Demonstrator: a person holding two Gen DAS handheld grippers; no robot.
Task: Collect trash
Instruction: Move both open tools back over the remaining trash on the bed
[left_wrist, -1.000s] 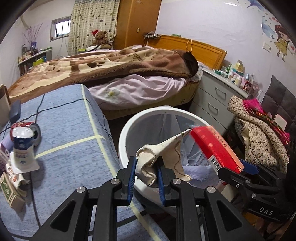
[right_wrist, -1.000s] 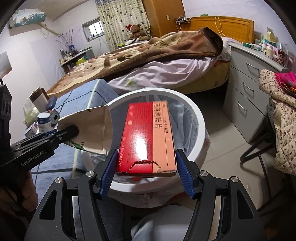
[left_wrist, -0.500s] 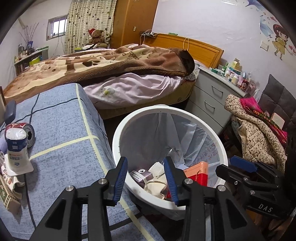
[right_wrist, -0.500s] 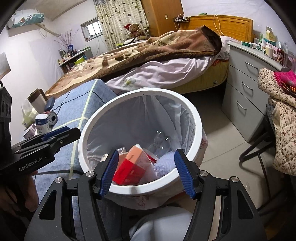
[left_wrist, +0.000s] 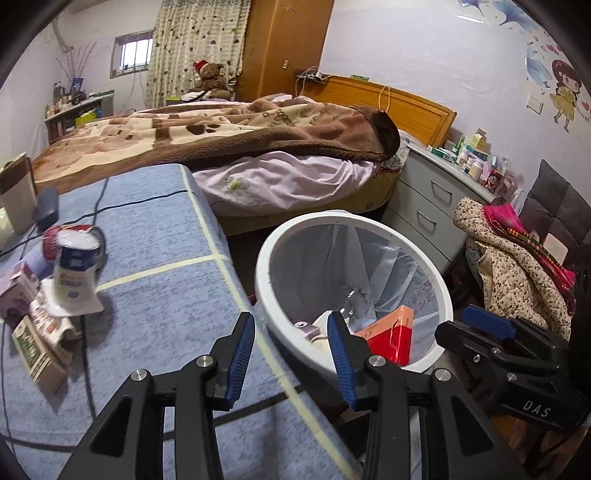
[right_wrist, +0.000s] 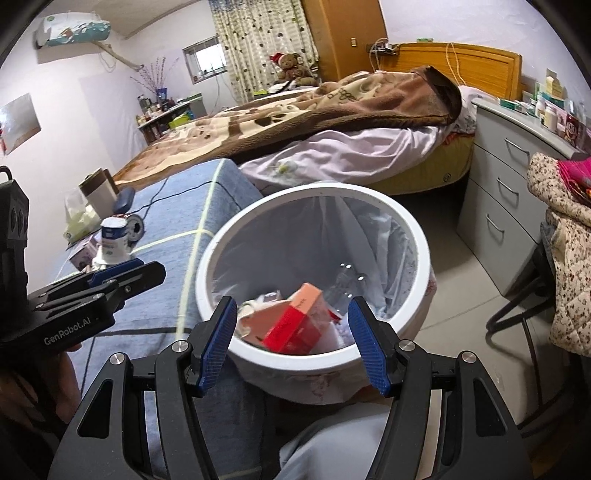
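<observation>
Jaws of both grippers, left gripper (left_wrist: 291, 350) and right gripper (right_wrist: 291, 341), are held released (nothing gripped) over the bin (right_wrist: 373, 195), probably awaiting more trash.

We see a blue cloth-covered table (left_wrist: 155, 258) with pale tape lines; on its left part lie a white yogurt bottle (left_wrist: 74, 273), small cartons (left_wrist: 33, 350), a tape roll (left_wrist: 94, 240) and a black cable (left_wrist: 110, 206). Just beside it, a white bin (left_wrist: 354, 225) stands on the tiled floor (right_wrist: 465, 288).
</observation>
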